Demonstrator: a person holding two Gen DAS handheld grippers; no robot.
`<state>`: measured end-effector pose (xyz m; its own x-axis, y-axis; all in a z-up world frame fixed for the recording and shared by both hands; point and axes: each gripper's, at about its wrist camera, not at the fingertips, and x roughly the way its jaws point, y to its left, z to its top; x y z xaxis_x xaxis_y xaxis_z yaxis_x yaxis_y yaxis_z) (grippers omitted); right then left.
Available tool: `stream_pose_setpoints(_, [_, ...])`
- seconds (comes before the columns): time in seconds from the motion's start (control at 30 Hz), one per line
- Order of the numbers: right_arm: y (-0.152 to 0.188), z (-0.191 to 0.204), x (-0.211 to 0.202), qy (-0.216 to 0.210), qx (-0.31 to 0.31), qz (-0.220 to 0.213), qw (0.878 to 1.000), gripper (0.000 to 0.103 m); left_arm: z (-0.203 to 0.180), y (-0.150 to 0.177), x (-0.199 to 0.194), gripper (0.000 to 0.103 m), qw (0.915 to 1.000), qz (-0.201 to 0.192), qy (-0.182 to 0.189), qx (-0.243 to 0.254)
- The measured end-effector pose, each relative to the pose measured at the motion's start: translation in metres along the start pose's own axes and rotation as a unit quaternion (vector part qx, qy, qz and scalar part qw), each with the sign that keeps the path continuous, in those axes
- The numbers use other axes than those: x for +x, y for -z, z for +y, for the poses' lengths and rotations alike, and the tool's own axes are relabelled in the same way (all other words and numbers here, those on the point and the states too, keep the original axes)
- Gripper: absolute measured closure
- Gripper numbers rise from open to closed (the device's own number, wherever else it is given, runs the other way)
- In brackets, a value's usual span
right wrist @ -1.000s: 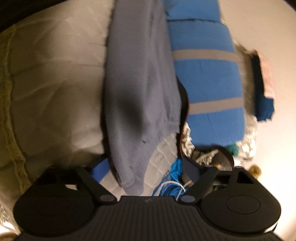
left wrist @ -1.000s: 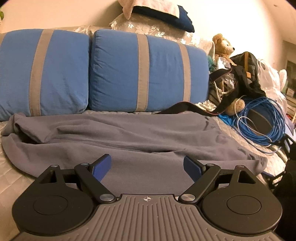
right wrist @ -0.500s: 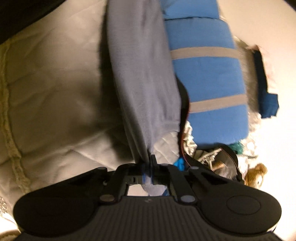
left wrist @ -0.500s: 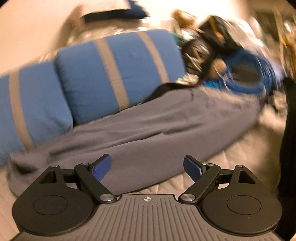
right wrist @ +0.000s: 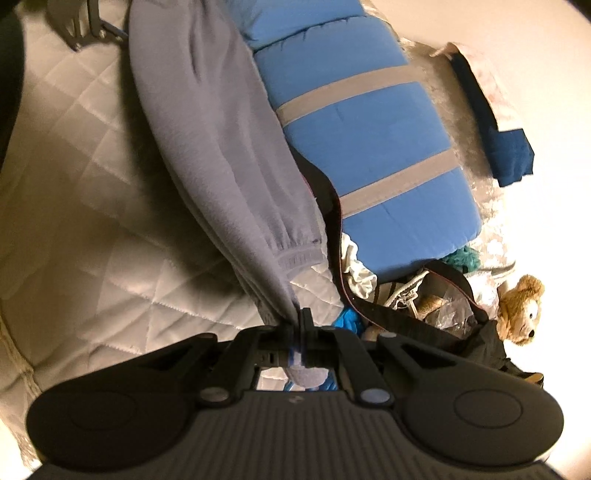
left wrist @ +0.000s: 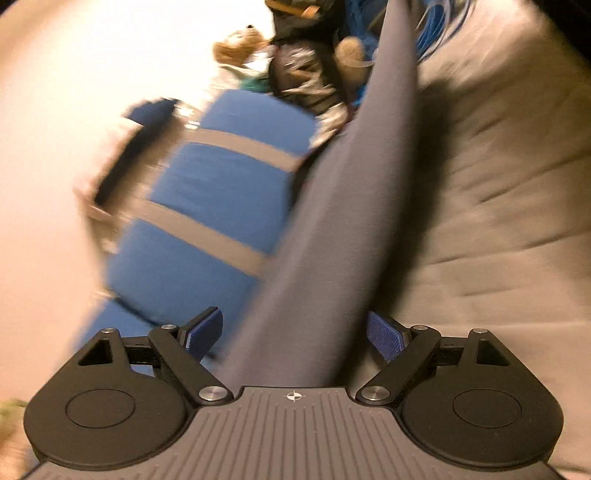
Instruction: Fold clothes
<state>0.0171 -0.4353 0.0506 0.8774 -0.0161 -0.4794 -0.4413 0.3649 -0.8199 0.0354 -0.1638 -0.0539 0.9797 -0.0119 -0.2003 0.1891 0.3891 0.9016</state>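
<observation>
Grey sweatpants (right wrist: 221,155) lie stretched along a quilted bed, next to blue striped pillows. My right gripper (right wrist: 301,325) is shut on the cuff end of the sweatpants and pulls the cloth taut. In the blurred left wrist view the same grey sweatpants (left wrist: 332,229) run between the blue pads of my left gripper (left wrist: 293,332), which is open with the cloth lying in the gap. The left gripper also shows at the far top left of the right wrist view (right wrist: 86,26).
Blue pillows with grey stripes (right wrist: 369,140) lie along the wall. A teddy bear (right wrist: 521,310), a black bag (right wrist: 424,314), blue cable (left wrist: 432,29) and folded cloth (right wrist: 495,122) crowd the bed's far end. The quilted cover (right wrist: 81,206) spreads to the left.
My right gripper closed on the cuff and lifted it. My left gripper swung and rolled sharply, coming to the other end of the sweatpants with its jaws still open.
</observation>
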Motion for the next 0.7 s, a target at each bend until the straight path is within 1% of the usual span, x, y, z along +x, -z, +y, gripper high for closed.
stream_pose_setpoints(0.03, [0.000, -0.001, 0.001, 0.002, -0.001, 0.000, 1.000, 0.100, -0.004, 0.000, 0.003, 0.018, 0.9996, 0.003, -0.020, 0.018])
stream_pose_setpoints(0.1, [0.000, 0.001, 0.001, 0.005, -0.009, 0.000, 1.000, 0.100, -0.009, 0.002, 0.004, 0.019, 0.9980, 0.004, -0.042, 0.046])
stream_pose_setpoints(0.2, [0.001, 0.005, 0.001, 0.008, -0.015, 0.001, 1.000, 0.100, -0.009, 0.001, -0.003, 0.021, 0.9951, 0.014, -0.060, 0.077])
stream_pose_setpoints(0.23, [0.002, 0.005, 0.002, 0.008, -0.014, 0.001, 1.000, 0.100, -0.007, 0.002, -0.007, 0.028, 0.9954, 0.012, -0.056, 0.077])
stream_pose_setpoints(0.27, [0.003, 0.006, 0.003, 0.007, -0.013, 0.002, 1.000, 0.100, -0.004, 0.003, -0.011, 0.042, 0.9961, 0.013, -0.046, 0.074])
stream_pose_setpoints(0.3, [0.003, 0.007, 0.003, 0.007, -0.012, 0.003, 1.000, 0.100, -0.002, 0.004, -0.013, 0.051, 0.9967, 0.021, -0.035, 0.071])
stream_pose_setpoints(0.33, [0.004, 0.008, 0.004, 0.007, -0.011, 0.003, 1.000, 0.100, 0.001, 0.003, -0.013, 0.070, 0.9970, 0.032, -0.023, 0.066])
stream_pose_setpoints(0.37, [0.004, 0.009, 0.004, 0.007, -0.010, 0.003, 1.000, 0.100, 0.004, 0.004, -0.012, 0.081, 0.9973, 0.041, -0.012, 0.060])
stream_pose_setpoints(0.4, [0.005, 0.010, 0.004, 0.008, -0.010, 0.004, 1.000, 0.100, 0.007, 0.006, -0.013, 0.084, 0.9974, 0.050, -0.001, 0.053])
stream_pose_setpoints(0.43, [0.005, 0.012, 0.004, 0.008, -0.010, 0.004, 1.000, 0.100, 0.011, 0.008, -0.013, 0.090, 0.9971, 0.059, 0.010, 0.047])
stream_pose_setpoints(0.47, [0.006, 0.014, 0.003, 0.009, -0.011, 0.004, 1.000, 0.100, 0.015, 0.010, -0.013, 0.100, 0.9966, 0.066, 0.018, 0.045])
stream_pose_setpoints(0.53, [0.008, 0.019, 0.004, 0.013, -0.014, 0.003, 1.000, 0.100, 0.022, 0.013, -0.017, 0.100, 0.9960, 0.075, 0.023, 0.043])
stream_pose_setpoints(0.63, [0.011, 0.027, 0.005, 0.022, -0.023, 0.002, 0.999, 0.100, 0.029, 0.009, -0.030, 0.101, 0.9952, 0.081, 0.019, 0.050])
stream_pose_setpoints(0.7, [0.014, 0.032, 0.006, 0.034, -0.037, 0.001, 0.999, 0.101, 0.037, 0.005, -0.038, 0.101, 0.9948, 0.088, 0.034, 0.039])
